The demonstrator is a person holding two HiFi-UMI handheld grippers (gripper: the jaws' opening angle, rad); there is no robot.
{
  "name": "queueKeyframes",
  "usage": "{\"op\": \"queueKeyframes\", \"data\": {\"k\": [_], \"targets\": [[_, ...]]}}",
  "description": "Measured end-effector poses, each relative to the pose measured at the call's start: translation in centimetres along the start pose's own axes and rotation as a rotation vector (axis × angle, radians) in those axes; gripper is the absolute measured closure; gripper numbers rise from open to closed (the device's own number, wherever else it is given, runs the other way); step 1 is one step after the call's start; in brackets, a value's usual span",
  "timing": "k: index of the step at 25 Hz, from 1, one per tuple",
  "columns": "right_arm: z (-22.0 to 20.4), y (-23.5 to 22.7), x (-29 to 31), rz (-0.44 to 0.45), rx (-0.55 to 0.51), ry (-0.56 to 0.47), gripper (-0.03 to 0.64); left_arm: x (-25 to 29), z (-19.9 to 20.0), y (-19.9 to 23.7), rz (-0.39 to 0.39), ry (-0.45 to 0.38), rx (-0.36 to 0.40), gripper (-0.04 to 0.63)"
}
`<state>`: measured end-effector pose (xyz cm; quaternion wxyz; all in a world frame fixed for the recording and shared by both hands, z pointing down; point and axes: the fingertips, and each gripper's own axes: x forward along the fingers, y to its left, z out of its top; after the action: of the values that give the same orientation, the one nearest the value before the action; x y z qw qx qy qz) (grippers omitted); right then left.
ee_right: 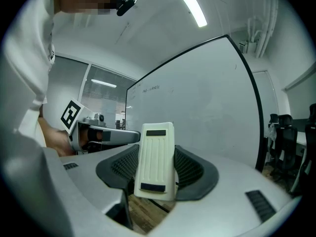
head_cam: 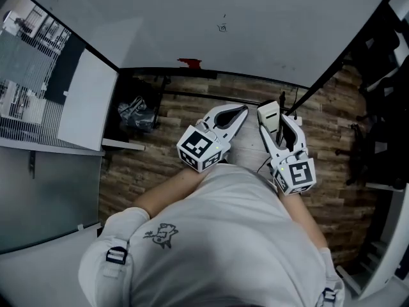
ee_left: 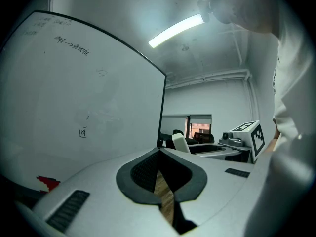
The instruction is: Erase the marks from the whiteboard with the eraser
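Jaws clamp eraser [ee_right: 155, 158] in right gripper [head_cam: 275, 123], left gripper [ee_left: 159, 154] closed, whiteboard [head_cam: 268, 31], plank floor [head_cam: 192, 110]

1. A ceiling strip light [ee_left: 175, 29] glows bright in the left gripper view and spreads soft glare.
2. The head view is dimmer; the wooden floor [head_cam: 192, 104] lies shadowed beneath the whiteboard [head_cam: 255, 18].
3. Both gripper views bend and blacken at the corners.

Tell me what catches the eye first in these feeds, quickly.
The cream eraser stands out first, clamped in the right hand-held gripper close in front of the person. Beyond it the big whiteboard is nearly bare, with one small scribble near its middle and faint writing toward an upper corner. The left hand-held gripper is shut on nothing.
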<state>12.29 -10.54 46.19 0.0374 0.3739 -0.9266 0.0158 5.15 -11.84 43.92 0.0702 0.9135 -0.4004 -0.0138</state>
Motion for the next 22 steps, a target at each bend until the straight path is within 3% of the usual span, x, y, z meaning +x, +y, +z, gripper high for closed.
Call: {"op": "queueKeyframes", "data": {"k": [11,22], "targets": [[-1.6,4.4,-7.0,0.093,0.03,0.004,0.383,-5.2,-3.2,-6.7,0.086,0.013,-0.049,0.589],[-1.9,8.4,-8.2,0.134,0.047,-0.017,0.383,-9.7,-3.8,-8.2,0.121,0.0,-0.047,0.589]]}}
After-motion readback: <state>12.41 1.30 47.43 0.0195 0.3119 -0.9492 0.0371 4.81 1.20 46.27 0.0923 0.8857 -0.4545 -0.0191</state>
